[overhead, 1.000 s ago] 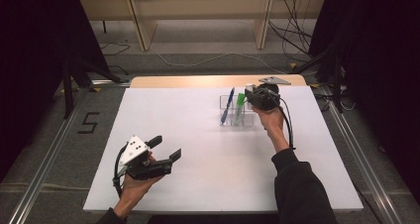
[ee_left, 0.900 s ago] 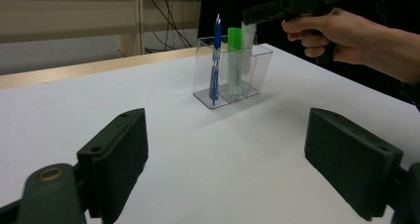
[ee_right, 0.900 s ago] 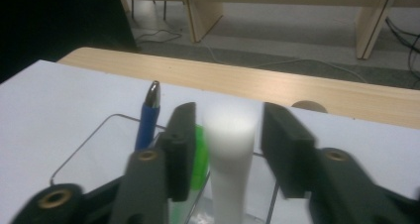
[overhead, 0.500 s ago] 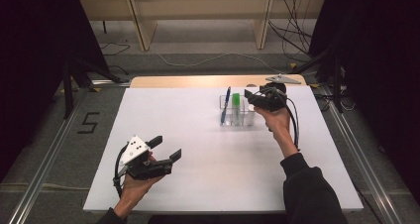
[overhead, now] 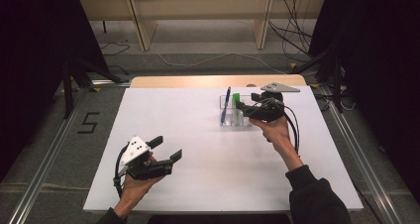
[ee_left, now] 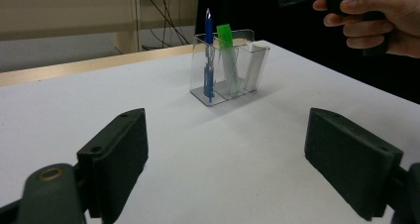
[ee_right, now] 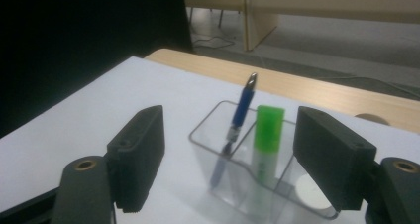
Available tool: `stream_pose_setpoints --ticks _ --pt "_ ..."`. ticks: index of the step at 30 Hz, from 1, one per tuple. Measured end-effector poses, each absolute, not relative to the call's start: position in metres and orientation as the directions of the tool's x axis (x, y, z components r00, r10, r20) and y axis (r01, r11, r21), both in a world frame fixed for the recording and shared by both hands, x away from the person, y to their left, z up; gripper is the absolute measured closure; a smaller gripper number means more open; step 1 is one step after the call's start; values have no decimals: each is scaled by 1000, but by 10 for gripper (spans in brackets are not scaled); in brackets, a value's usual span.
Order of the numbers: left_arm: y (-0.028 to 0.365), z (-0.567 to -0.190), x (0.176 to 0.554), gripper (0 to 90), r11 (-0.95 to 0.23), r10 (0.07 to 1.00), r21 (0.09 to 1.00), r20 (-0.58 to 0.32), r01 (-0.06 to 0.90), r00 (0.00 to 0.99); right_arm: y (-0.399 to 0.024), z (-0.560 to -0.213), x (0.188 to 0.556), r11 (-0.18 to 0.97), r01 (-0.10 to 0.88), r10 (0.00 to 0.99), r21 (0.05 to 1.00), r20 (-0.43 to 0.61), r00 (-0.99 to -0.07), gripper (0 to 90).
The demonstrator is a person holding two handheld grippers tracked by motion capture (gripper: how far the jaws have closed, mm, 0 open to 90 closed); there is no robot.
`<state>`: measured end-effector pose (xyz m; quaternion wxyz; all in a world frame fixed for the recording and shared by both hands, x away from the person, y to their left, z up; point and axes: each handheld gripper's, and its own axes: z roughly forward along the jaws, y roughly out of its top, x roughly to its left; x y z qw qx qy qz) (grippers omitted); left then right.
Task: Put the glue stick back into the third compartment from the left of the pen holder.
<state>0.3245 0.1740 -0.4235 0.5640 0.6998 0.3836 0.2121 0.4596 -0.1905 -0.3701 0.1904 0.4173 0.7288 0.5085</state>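
A clear plastic holder [overhead: 246,124] with several compartments stands at the back right of the white table. A blue pen [overhead: 226,102] leans in its left compartment, and a green-capped marker [overhead: 236,99] stands upright beside it. My right gripper [overhead: 243,106] hovers just right of the holder, pointing left at it. Its jaws have just been opening and hold nothing; in the right gripper view [ee_right: 237,154] the pen [ee_right: 242,105] and marker [ee_right: 267,130] stand beyond them. My left gripper [overhead: 167,148] rests open and empty at the front left, facing the holder [ee_left: 230,70] from a distance.
A bare wooden strip [overhead: 213,81] runs along the table's far edge. Metal rails flank the table, and a "5" mark [overhead: 89,122] lies on the floor at the left. Wide white tabletop [overhead: 208,159] lies between the two grippers.
The right gripper's jaws have spread apart, and the hand has drawn back a little from the holder and risen. The left gripper has stayed still.
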Motion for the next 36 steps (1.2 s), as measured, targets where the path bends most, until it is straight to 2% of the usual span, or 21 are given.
stream_pose_setpoints --ticks 19,36 --pt "173 -424 325 156 -66 753 947 -160 316 638 -198 -383 405 109 351 727 930 166 -666 245" --pt "172 -425 326 156 -79 732 942 -167 326 661 -223 -407 364 107 325 704 940 159 -692 225"
